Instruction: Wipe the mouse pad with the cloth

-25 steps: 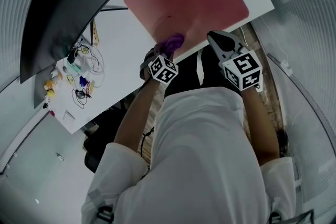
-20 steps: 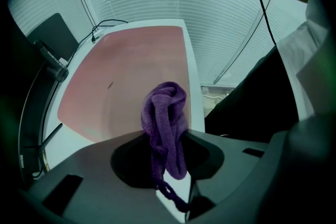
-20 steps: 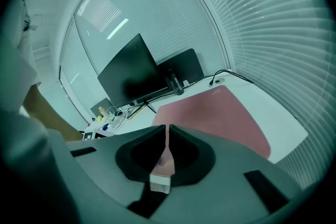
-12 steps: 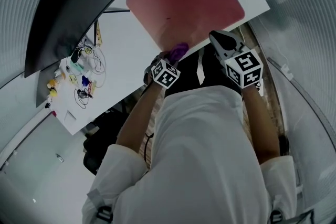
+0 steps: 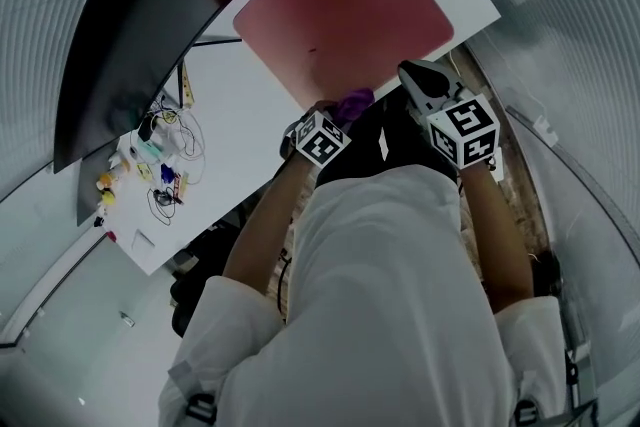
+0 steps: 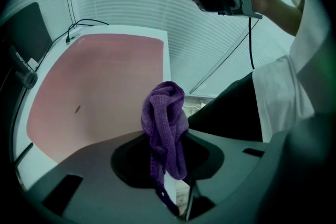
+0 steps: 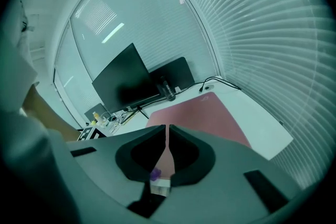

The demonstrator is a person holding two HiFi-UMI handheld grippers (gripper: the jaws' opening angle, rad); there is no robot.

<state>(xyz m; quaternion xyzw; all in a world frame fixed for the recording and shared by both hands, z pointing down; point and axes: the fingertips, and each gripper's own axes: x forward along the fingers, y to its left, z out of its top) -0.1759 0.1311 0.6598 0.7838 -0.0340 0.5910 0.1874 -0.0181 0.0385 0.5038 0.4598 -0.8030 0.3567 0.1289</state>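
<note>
Head view has my left gripper (image 5: 338,111) at the 6 o'clock edge of the red, rounded-corner rectangular mouse pad (image 5: 340,5) on the white tabletop (image 5: 225,105). Its fingers are clamped on the bunched purple knitted cloth (image 5: 354,100), which sits right at that edge, though I cannot tell whether it touches the pad. My right gripper (image 5: 408,72) hangs just beside the cloth at 3 o'clock, by the tabletop's near edge, fingers pressed together with nothing between them, and a dark flat monitor (image 5: 130,45) stands at 9 o'clock of the pad.
</note>
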